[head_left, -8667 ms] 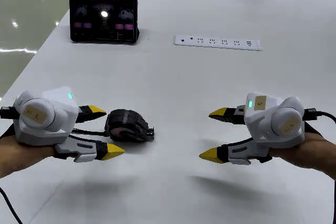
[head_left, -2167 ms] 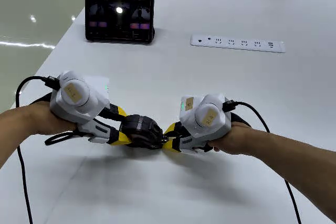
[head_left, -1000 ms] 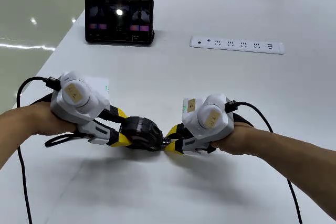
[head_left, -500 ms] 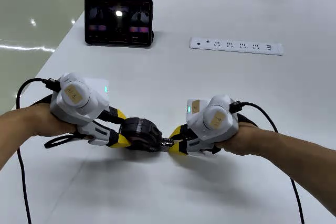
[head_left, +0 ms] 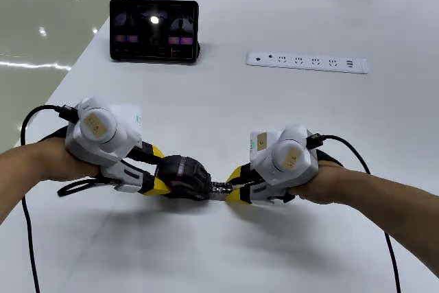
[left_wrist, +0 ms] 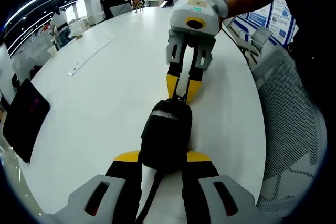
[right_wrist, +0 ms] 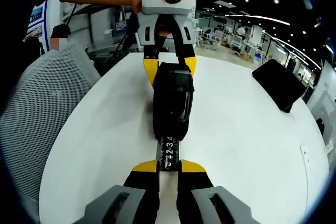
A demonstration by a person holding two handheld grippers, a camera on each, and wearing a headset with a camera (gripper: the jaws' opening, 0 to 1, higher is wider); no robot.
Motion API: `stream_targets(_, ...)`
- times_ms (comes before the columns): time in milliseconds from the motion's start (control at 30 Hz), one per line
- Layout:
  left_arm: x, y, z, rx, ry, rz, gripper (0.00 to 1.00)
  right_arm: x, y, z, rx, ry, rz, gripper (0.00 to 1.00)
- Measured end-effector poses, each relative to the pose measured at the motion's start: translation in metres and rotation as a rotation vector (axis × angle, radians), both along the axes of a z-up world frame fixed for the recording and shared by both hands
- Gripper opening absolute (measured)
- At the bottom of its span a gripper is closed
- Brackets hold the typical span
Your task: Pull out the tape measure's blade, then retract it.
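**Head view:** your left gripper [head_left: 159, 168] clamps the rounded black tape measure [head_left: 184, 176], which lies on the white table [head_left: 274, 101]. Your right gripper [head_left: 232, 184] is pinched narrowly on a short silver stub of blade [head_left: 218, 186].

**Left gripper view:** the yellow fingertips [left_wrist: 128, 156] press the tape measure's matte flanks — its body hides the blade.

**Right gripper view:** this view alone resolves the blade's print — the numerals 2, 3 and 4 sit just ahead of the closed tips.

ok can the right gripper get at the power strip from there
Probably not right now: the right gripper is shut on the tape measure's blade. The table between it and the power strip is bare, so once it lets go the way looks free.
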State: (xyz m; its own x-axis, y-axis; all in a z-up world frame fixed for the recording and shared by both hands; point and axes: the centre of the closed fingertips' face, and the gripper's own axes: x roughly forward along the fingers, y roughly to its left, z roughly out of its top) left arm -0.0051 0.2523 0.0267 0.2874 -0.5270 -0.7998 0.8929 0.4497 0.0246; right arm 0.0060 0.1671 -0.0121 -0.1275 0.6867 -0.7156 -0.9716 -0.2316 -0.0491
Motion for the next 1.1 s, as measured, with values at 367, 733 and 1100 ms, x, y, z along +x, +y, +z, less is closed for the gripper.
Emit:
stream_targets(367, 0.000, 0.000, 0.000, -0.007, 0.000, 0.007, 0.23, 0.003, -0.007, -0.001, 0.001, 0.006, -0.002, 0.09)
stream_targets(733, 0.000, 0.000, 0.000, -0.007, 0.004, 0.010, 0.23, 0.004, -0.014, -0.001, 0.000, 0.001, 0.002, 0.08)
stream_targets(1100, 0.000, 0.000, 0.000, -0.008, 0.005, 0.012, 0.23, 0.007, -0.025, -0.001, -0.006, 0.002, -0.001, 0.08)
